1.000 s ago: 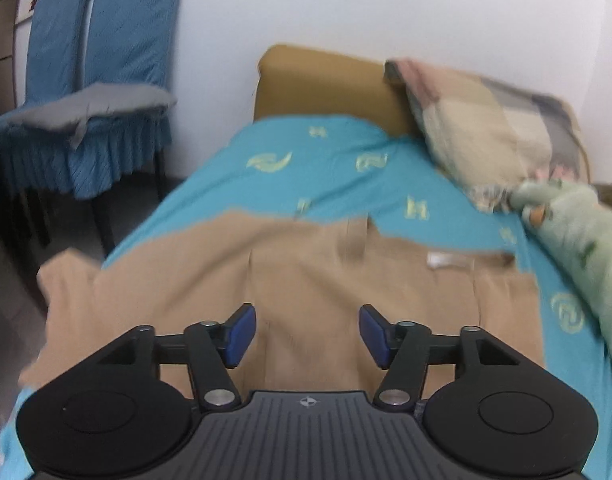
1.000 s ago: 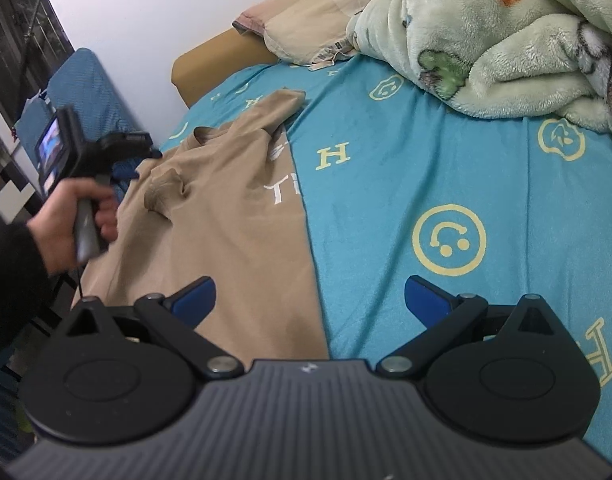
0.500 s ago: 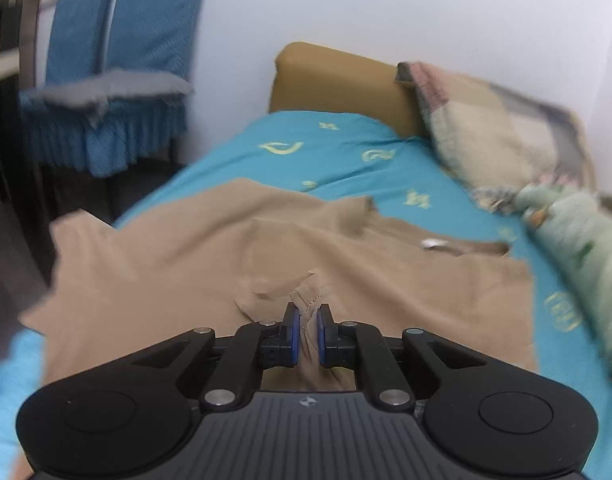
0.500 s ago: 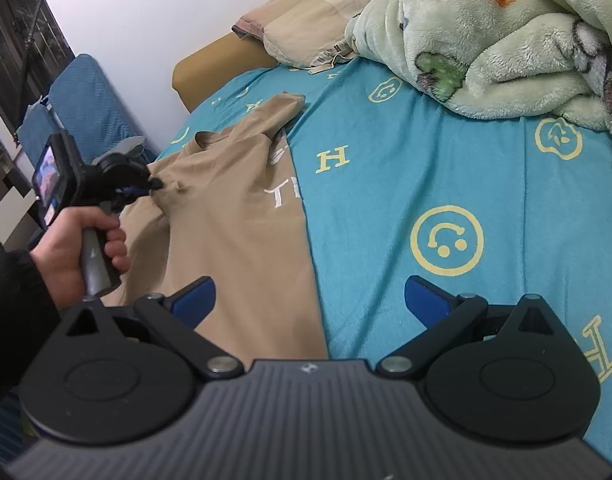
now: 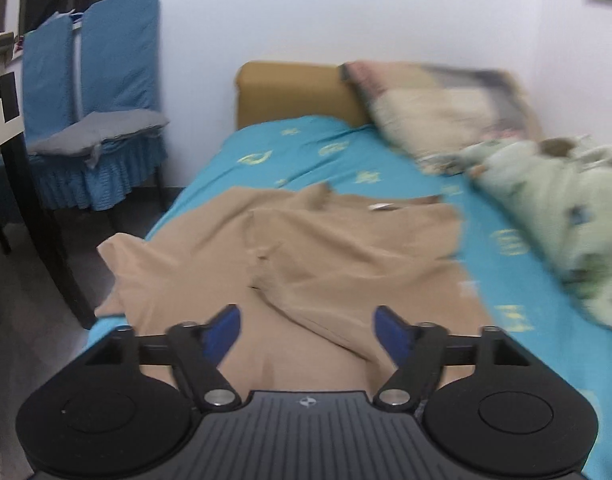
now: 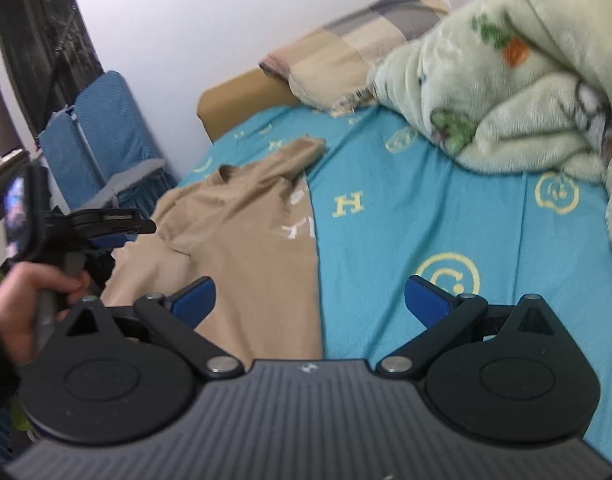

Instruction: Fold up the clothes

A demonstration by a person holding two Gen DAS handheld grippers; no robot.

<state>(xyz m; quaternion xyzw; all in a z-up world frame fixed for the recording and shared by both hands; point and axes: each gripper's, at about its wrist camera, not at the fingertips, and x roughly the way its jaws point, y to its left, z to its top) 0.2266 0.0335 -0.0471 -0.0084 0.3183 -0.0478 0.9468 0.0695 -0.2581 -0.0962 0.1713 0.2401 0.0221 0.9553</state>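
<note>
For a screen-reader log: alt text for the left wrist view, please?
The open left tool hovers over a rumpled tan garment lying on a turquoise bedsheet. A pillow and pale green blanket lie at right, a blue chair at left.

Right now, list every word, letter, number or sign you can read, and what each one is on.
"H": yellow letter printed on the sheet, right wrist view.
Smiley sign, no text: yellow, on the same sheet.
White print on the shirt: looks like "T", partly folded under, not readable for sure.
White tag at the shirt's collar: too blurred.
Other yellow marks on the sheet in the left wrist view: too blurred.
Gripper logo: a symbol, no words.
</note>
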